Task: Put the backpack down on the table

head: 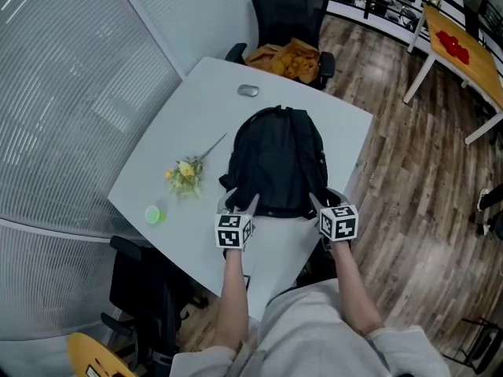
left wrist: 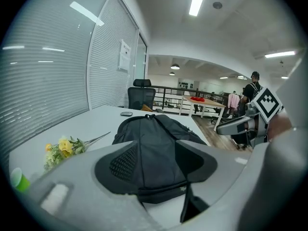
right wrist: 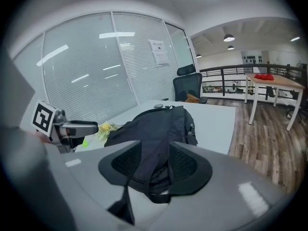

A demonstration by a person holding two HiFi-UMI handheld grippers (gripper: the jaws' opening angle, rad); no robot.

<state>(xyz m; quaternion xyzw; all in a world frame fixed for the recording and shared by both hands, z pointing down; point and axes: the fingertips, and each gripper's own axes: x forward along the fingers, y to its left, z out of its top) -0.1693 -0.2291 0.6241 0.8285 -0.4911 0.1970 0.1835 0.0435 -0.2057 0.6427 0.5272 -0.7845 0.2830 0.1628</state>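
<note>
A black backpack (head: pixel 275 159) lies flat on the white table (head: pixel 196 108), its top handle pointing away from me. My left gripper (head: pixel 242 204) sits at its near left corner and my right gripper (head: pixel 318 203) at its near right corner. Both fingertip pairs are at the bag's bottom edge. In the left gripper view the jaws stand apart, and the backpack (left wrist: pixel 154 143) shows through the gap of the left gripper (left wrist: pixel 156 160). The right gripper (right wrist: pixel 155 165) is likewise open, with the backpack (right wrist: pixel 154 124) seen beyond it. A dark strap hangs by each gripper's inner jaw.
Yellow flowers (head: pixel 185 175) and a small green cup (head: pixel 153 214) lie left of the bag. A grey mouse (head: pixel 248 91) sits at the far edge. A black chair (head: pixel 289 22) holding an orange item stands behind the table. Blinds line the left wall, and another chair (head: pixel 149 289) is at my near left.
</note>
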